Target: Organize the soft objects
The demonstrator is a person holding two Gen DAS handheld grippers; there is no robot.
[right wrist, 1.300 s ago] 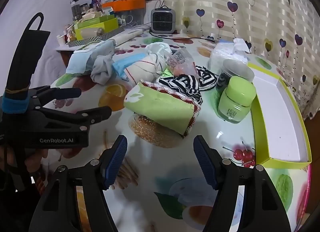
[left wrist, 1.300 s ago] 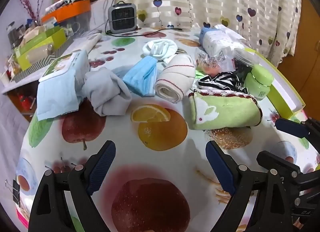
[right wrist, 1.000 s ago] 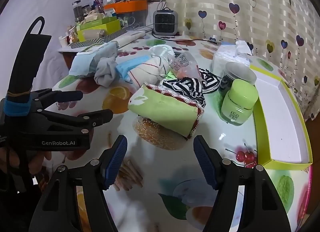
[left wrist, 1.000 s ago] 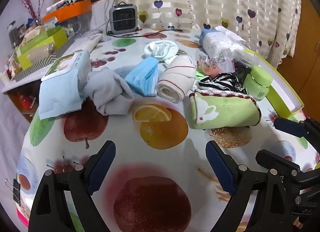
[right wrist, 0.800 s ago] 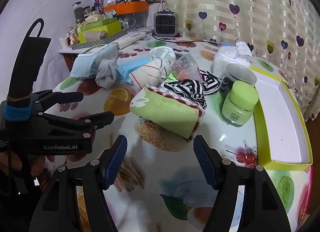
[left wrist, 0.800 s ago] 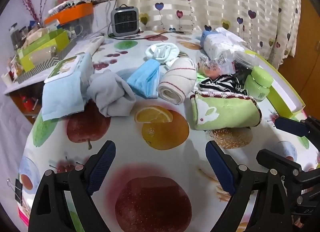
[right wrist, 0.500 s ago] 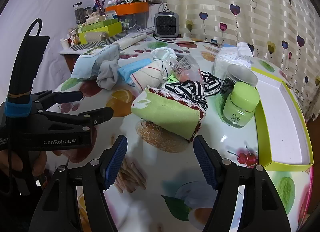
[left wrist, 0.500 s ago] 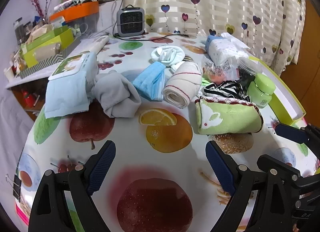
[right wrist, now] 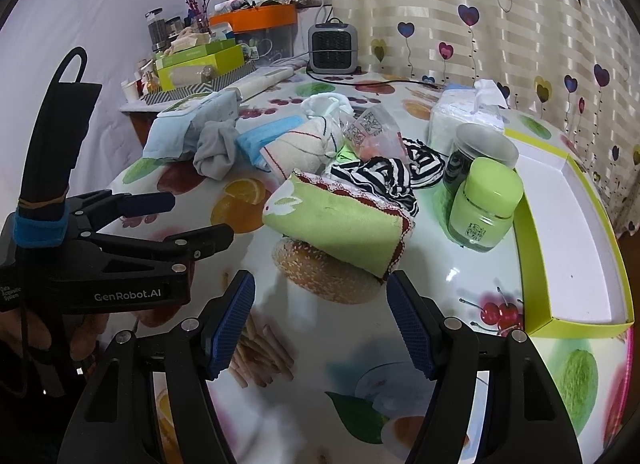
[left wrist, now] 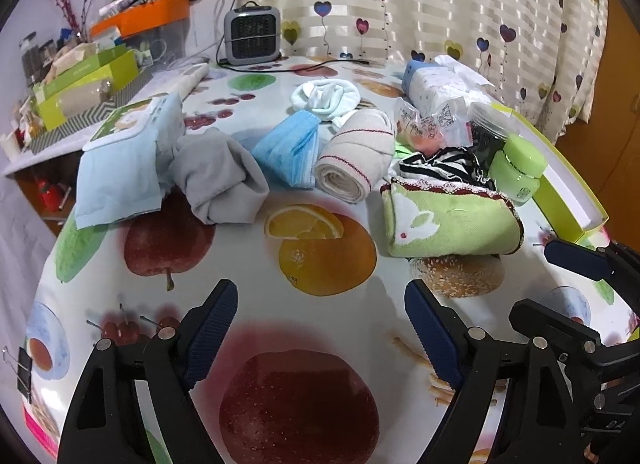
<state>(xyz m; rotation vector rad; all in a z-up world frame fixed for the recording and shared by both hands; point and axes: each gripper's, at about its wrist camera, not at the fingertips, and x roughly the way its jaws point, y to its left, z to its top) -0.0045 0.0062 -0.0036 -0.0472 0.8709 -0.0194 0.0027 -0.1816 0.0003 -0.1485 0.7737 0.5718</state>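
A rolled green towel (left wrist: 448, 223) (right wrist: 340, 223) lies on the fruit-print table, just ahead of my right gripper (right wrist: 320, 316), which is open and holds nothing. Behind the towel sits a black-and-white striped cloth (right wrist: 384, 175). Farther left are a cream rolled towel (left wrist: 356, 159), a blue face mask (left wrist: 288, 149), a grey cloth (left wrist: 220, 179), a light blue cloth (left wrist: 120, 167) and a white sock (left wrist: 326, 97). My left gripper (left wrist: 320, 328) hovers open over bare table, well short of the pile.
A yellow-green tray (right wrist: 536, 264) lies along the right edge. A green jar (right wrist: 484, 203), a dark jar (right wrist: 476, 151) and a tissue pack (right wrist: 460, 111) stand beside it. A small heater (left wrist: 252, 35) and cluttered boxes (left wrist: 88, 79) line the back left.
Both grippers have drifted slightly back and upward from the pile, so the objects sit a little lower in view. Both remain open and nothing was picked up.
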